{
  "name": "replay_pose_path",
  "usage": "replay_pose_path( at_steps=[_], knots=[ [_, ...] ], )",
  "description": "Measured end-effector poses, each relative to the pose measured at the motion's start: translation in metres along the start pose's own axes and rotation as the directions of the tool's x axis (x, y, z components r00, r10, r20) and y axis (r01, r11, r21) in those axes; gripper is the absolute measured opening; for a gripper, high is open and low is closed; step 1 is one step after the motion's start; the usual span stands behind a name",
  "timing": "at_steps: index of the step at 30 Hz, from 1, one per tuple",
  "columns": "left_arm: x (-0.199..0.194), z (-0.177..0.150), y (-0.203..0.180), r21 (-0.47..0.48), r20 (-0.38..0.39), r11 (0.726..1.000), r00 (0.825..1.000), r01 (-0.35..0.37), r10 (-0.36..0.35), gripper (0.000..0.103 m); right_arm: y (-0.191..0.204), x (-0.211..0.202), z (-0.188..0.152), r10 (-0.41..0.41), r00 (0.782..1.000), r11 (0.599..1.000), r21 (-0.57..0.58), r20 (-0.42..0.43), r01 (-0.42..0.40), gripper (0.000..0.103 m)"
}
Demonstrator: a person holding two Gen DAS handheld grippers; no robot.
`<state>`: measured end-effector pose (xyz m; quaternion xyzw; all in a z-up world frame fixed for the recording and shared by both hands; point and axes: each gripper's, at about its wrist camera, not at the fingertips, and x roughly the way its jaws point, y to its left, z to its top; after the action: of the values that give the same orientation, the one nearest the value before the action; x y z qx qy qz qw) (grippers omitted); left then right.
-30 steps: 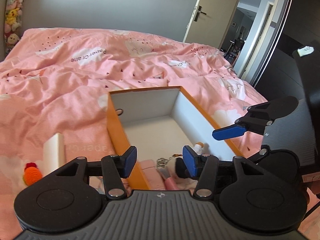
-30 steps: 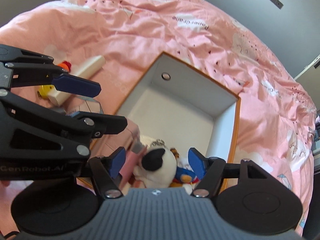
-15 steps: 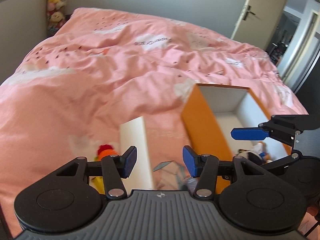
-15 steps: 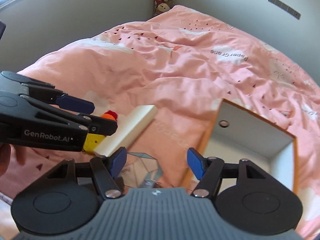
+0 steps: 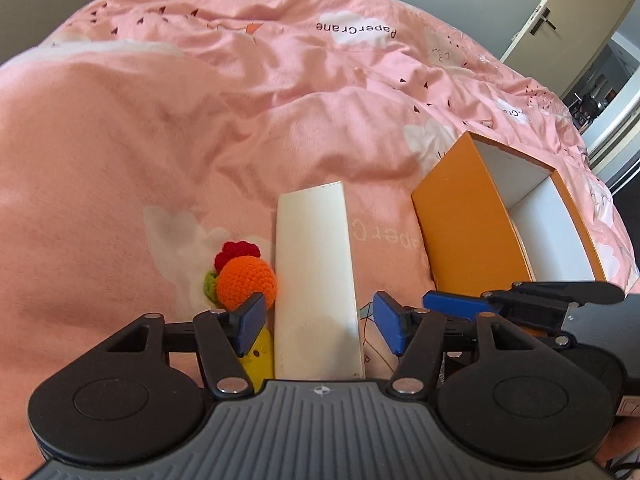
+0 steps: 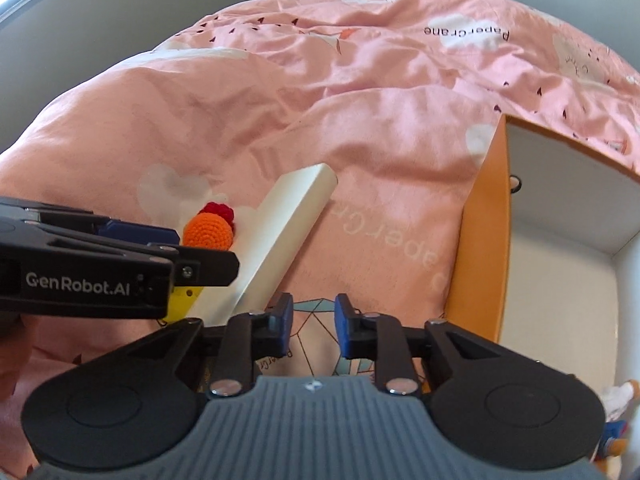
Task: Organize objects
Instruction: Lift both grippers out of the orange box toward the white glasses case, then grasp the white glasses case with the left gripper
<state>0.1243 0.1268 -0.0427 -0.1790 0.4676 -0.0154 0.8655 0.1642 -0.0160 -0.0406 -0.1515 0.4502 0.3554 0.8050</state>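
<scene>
Claws hover over the pink bed (image 5: 168, 128): left claw (image 5: 316, 326) spread wide astride the white box (image 5: 316, 280), right claw (image 6: 314, 326) narrowly parted, empty, beside the orange box (image 6: 480, 240).

The pink bedcover (image 5: 200, 120) carries the words "PaperCrane" on white cloud patches, printed upside down as seen from both cameras: one cloud (image 5: 356, 32) shows it in dark letters far up the bed, also clear in the right wrist view (image 6: 466, 34). A larger pale repeat of the same word lies between the white box (image 6: 280, 240) and the orange box (image 6: 476, 240). The left claw (image 6: 168, 248) bears "GenRobot.AI" in white. A small print by the right claw (image 6: 310, 320) may read "PaperCr", too blurred to confirm.
</scene>
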Motion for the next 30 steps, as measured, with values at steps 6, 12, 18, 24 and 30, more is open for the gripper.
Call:
replay_pose_path(
  at_steps=[6,12,18,24,30],
  knots=[
    [0.014,0.006,0.004,-0.014,-0.005,1.0,1.0,-0.019,0.018,0.069,-0.005,0.021,0.003,0.033,0.999,0.998,0.045,-0.026,-0.032,0.017],
    [0.019,0.009,0.005,-0.003,-0.012,1.0,0.999,-0.03,0.03,0.057,-0.003,0.043,0.002,0.06,0.997,0.996,0.068,-0.054,-0.056,0.017],
    [0.011,0.016,0.011,-0.034,-0.007,0.999,0.999,-0.034,0.034,0.044,-0.003,0.042,0.002,0.101,0.994,0.989,0.107,-0.026,-0.098,0.015],
    [-0.003,0.028,0.016,-0.052,0.008,0.996,0.997,-0.07,0.07,0.044,0.012,0.035,0.011,0.18,0.983,0.979,0.097,0.014,-0.181,0.015],
    [-0.003,0.03,0.016,-0.036,0.003,0.992,0.992,-0.125,0.125,0.044,0.026,0.04,0.015,0.22,0.975,0.972,0.08,0.028,-0.222,0.014]
  ],
)
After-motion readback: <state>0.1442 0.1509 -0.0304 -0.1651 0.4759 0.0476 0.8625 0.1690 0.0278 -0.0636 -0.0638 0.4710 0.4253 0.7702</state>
